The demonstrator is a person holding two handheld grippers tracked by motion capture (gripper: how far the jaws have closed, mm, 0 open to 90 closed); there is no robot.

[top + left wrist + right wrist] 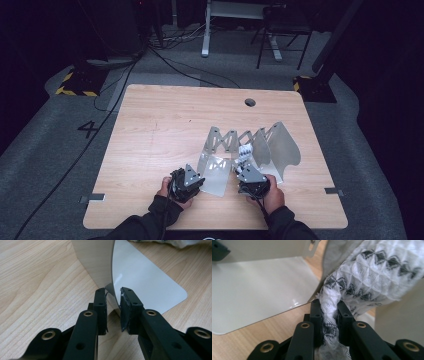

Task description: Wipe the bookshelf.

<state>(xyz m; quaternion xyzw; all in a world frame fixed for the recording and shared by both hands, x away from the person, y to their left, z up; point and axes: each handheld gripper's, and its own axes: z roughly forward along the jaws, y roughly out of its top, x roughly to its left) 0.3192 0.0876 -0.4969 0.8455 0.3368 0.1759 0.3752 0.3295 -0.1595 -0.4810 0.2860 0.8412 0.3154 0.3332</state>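
A folding metal rack [235, 140] of zigzag links and upright plates stands on the wooden table [160, 130], right of the middle. Its near end plate [217, 175] [142, 282] has its upright corner between the jaws of my left gripper [199, 174] [113, 298], which is shut on it. My right gripper [245, 169] [329, 307] is shut on a white cloth with a black diamond pattern [245, 152] [367, 272]. The cloth hangs among the rack's plates. A flat pale plate [257, 290] lies to the left in the right gripper view.
A round cable hole [250, 102] sits near the table's far edge. Beyond the table are floor cables [175, 65], a desk leg [206, 30] and a chair [282, 30]. The left half of the tabletop is bare wood.
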